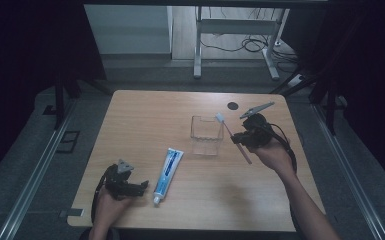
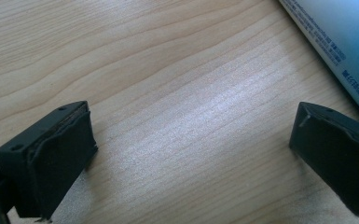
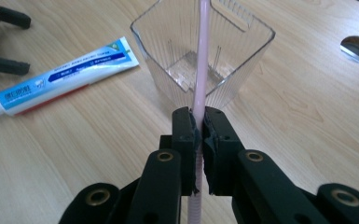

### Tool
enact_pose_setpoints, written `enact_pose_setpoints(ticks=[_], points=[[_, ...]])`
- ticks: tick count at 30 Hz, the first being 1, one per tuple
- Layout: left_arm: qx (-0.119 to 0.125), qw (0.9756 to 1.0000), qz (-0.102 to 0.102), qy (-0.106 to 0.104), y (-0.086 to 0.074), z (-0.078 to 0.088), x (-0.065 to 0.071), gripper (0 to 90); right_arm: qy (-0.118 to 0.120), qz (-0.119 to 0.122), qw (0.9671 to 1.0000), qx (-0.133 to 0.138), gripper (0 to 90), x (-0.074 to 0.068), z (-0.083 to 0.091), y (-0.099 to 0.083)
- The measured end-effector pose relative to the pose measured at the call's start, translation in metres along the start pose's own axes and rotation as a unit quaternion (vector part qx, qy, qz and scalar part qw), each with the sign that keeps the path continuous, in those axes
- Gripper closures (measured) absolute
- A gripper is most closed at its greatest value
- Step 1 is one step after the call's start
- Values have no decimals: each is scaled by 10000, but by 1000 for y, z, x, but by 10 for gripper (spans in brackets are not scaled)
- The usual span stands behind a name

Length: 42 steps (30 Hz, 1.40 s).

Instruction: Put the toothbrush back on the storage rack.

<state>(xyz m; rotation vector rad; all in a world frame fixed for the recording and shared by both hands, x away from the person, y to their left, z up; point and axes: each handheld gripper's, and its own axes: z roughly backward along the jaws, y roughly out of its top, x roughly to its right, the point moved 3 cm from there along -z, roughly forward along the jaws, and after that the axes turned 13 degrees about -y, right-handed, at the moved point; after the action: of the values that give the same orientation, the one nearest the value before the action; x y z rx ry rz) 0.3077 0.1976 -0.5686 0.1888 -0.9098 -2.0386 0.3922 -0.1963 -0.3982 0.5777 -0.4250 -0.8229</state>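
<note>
A pink toothbrush [image 3: 201, 56] is clamped in my right gripper [image 3: 199, 122], whose jaws are shut on its handle. Seen from above, the toothbrush [image 1: 232, 136] slants with its white head up beside the clear plastic cup [image 1: 206, 135], and the right gripper [image 1: 240, 138] hangs just right of that cup. The clear ribbed cup [image 3: 200, 51] stands upright straight ahead of the jaws. A blue and white toothpaste tube [image 1: 168, 169] lies flat at the table's front middle. My left gripper [image 1: 144, 187] rests low on the wood, open, its fingertips beside the tube's cap end. The tube [image 2: 340, 42] edges the left gripper view.
The wooden table [image 1: 145, 120] has a round cable hole [image 1: 233, 105] at the back right. Beyond the table's far edge stand a desk frame [image 1: 235, 30] and loose cables on the floor. Dark curtains flank both sides.
</note>
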Motion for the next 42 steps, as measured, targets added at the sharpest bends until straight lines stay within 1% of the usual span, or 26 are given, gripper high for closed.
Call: enact_pose_setpoints(ticks=[4, 12, 21, 28, 36, 42], points=[[-2, 10000, -2, -5, 0, 0, 0, 0, -9, -66, 9999, 78, 833, 0, -3, 5], [1, 10000, 1, -5, 0, 0, 0, 0, -32, -86, 9998, 195, 833, -2, -11, 14], [2, 10000, 2, -8, 0, 0, 0, 0, -22, -190, 9990, 392, 833, -2, -16, 25], [0, 10000, 0, -8, 0, 0, 0, 0, 16, -279, 9981, 550, 833, -4, -19, 33], [-5, 10000, -2, -8, 0, 0, 0, 0, 68, -446, 9961, 761, 834, -5, -22, 44], [-22, 10000, -16, -5, 0, 0, 0, 0, 95, -511, 9950, 851, 835, -7, -25, 52]])
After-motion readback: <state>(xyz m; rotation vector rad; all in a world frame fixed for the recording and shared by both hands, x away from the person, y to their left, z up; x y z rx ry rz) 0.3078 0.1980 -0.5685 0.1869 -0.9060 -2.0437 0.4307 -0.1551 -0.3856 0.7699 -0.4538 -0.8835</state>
